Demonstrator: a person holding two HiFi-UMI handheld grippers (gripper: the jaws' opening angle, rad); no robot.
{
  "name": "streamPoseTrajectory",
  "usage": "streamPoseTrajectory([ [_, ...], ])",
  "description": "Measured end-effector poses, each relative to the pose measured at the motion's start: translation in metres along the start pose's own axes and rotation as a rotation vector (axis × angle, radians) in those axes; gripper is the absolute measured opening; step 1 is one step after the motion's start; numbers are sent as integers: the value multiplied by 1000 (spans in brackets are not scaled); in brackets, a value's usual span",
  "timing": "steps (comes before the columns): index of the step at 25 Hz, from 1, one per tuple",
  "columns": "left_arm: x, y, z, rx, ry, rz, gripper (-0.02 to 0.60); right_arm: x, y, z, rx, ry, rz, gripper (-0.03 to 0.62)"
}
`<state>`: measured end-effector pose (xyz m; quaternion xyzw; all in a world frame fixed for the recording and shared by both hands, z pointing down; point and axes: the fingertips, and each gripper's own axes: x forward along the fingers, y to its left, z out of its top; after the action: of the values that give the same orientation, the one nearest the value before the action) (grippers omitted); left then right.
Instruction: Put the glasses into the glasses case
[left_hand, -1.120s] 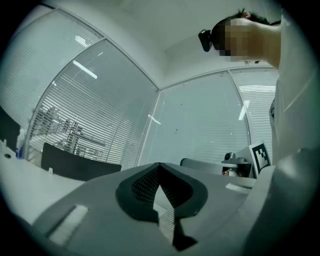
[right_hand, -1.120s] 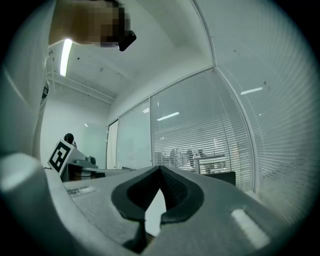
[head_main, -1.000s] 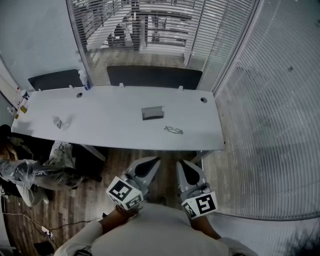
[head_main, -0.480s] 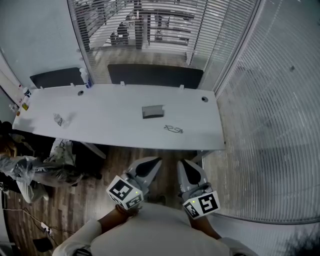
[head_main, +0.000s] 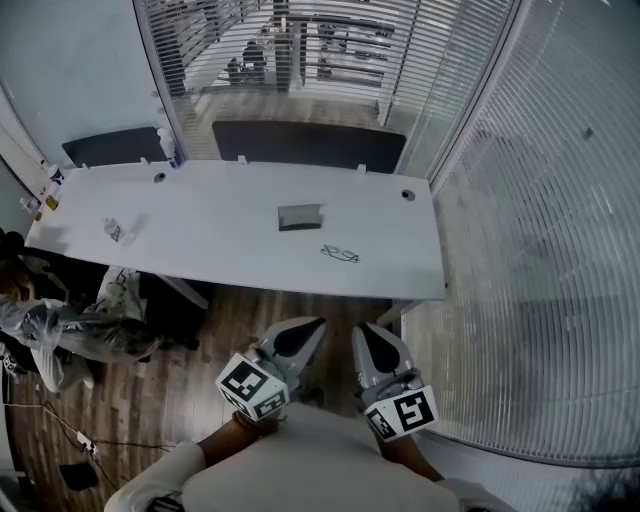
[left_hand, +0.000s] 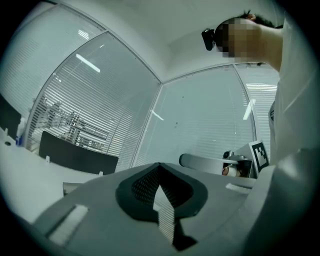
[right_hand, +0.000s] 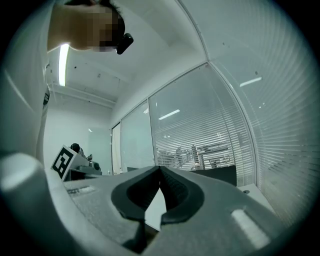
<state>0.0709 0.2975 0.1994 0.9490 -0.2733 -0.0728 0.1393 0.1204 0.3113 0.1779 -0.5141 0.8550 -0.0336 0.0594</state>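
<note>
A grey glasses case (head_main: 300, 216) lies shut near the middle of the long white table (head_main: 200, 260). The dark-framed glasses (head_main: 340, 253) lie on the tabletop just right of it and nearer me. Both grippers are held low in front of my body, well short of the table's near edge and over the wooden floor. My left gripper (head_main: 310, 326) (left_hand: 159, 166) points at the table with its jaws closed tip to tip and nothing between them. My right gripper (head_main: 362, 330) (right_hand: 160, 169) hangs beside it, also shut and empty.
A small clear bottle (head_main: 113, 231) lies on the table's left part. Black chairs (head_main: 300, 148) stand behind the table. A seated person (head_main: 45, 330) is at the left, by the table's near edge. Glass walls with blinds (head_main: 530, 250) close off the right side.
The view and both grippers have edged a little toward the table. The glasses and case have not moved, and both grippers stay shut.
</note>
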Motion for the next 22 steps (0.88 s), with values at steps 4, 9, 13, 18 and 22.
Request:
streamPoseTrajectory([
  [4, 5, 3, -9, 3, 7, -8, -3, 4, -5, -5, 12, 0, 9, 3],
  [9, 15, 22, -11, 5, 14, -8, -3, 18, -14, -8, 10, -6, 5, 3],
  [13, 27, 45, -4, 10, 7, -17, -3, 41, -23, -10, 2, -5, -4, 3],
  [18, 41, 88, 12, 7, 0, -15, -3, 85, -35, -12, -16, 8, -20, 3],
  [22, 51, 131, 24, -2, -2, -20, -3, 131, -45, -13, -27, 12, -31, 3],
])
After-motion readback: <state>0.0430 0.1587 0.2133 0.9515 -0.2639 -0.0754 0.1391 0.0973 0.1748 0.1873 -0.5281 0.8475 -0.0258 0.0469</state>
